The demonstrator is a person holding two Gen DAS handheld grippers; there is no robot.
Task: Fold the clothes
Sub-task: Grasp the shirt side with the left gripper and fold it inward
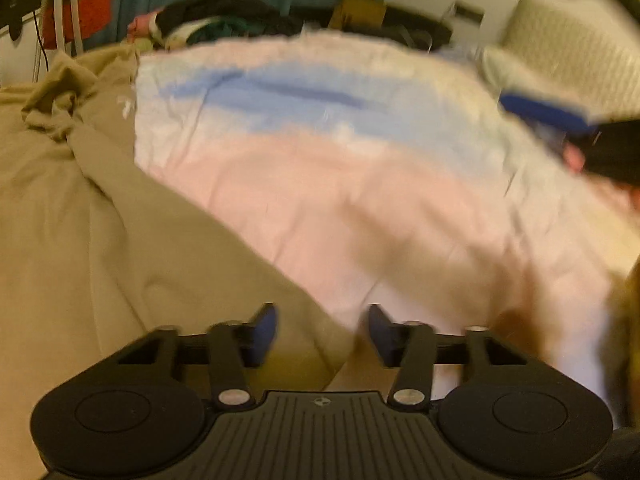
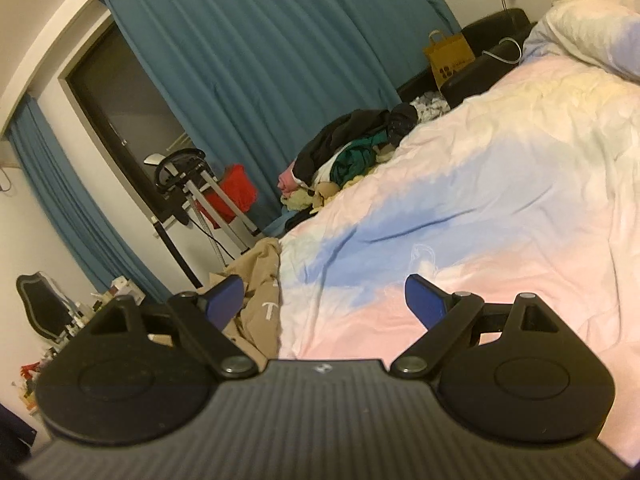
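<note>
A beige garment (image 1: 80,208) lies crumpled on the left part of the bed, over the pink, blue and white duvet (image 1: 340,184). My left gripper (image 1: 322,330) is open and empty, just above the garment's near edge where it meets the duvet. In the right wrist view the same beige garment (image 2: 260,292) hangs at the bed's left edge, with white letters on it. My right gripper (image 2: 324,300) is open and empty, held above the duvet (image 2: 500,220). The right gripper (image 1: 560,120) also shows blurred at the right of the left wrist view.
A heap of dark, green and pink clothes (image 2: 352,152) lies at the far side of the bed. Pillows (image 2: 592,28) sit at the head. Blue curtains (image 2: 260,60), a yellow paper bag (image 2: 448,60), a red item on a stand (image 2: 236,192) and a cluttered desk (image 2: 80,320) lie beyond.
</note>
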